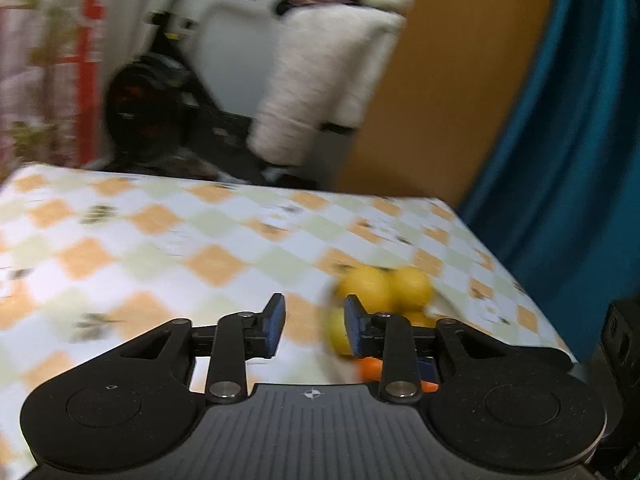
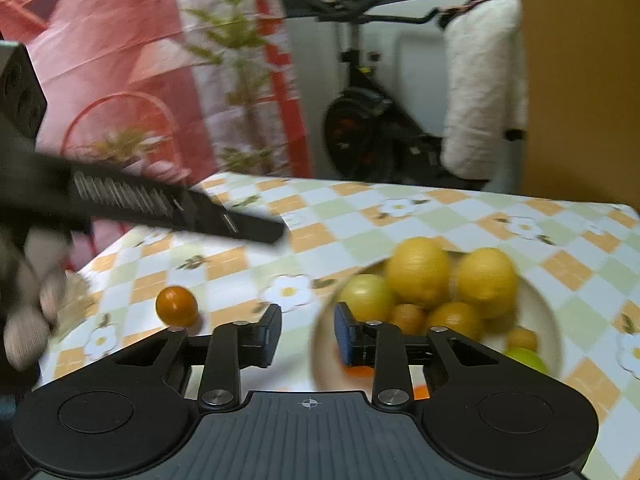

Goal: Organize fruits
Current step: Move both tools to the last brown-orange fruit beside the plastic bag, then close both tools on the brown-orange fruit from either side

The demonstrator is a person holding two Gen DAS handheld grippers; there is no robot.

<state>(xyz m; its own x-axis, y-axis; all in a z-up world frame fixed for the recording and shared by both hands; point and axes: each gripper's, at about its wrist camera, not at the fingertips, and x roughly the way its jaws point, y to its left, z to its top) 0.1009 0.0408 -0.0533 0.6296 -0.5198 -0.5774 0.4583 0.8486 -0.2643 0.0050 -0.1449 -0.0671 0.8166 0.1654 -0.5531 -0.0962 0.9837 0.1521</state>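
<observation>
Small orange fruit (image 2: 176,305) lies alone on the table (image 2: 440,208), left of the plate (image 2: 548,320), well apart from it. Round, glossy, smooth-skinned; likely light and prone to roll, so grip across its widest part, gently.

Plate is pale, shallow, heaped with lemons (image 2: 420,270): matte, dimpled, firm-looking. Smaller orange fruits tucked below them, blurred, so count unsure.

Table cloth is checked, looks like slick vinyl.

Right gripper (image 2: 307,334): fingers a little apart, nothing between. Left gripper (image 1: 314,326): same, empty, beside the lemons.
</observation>
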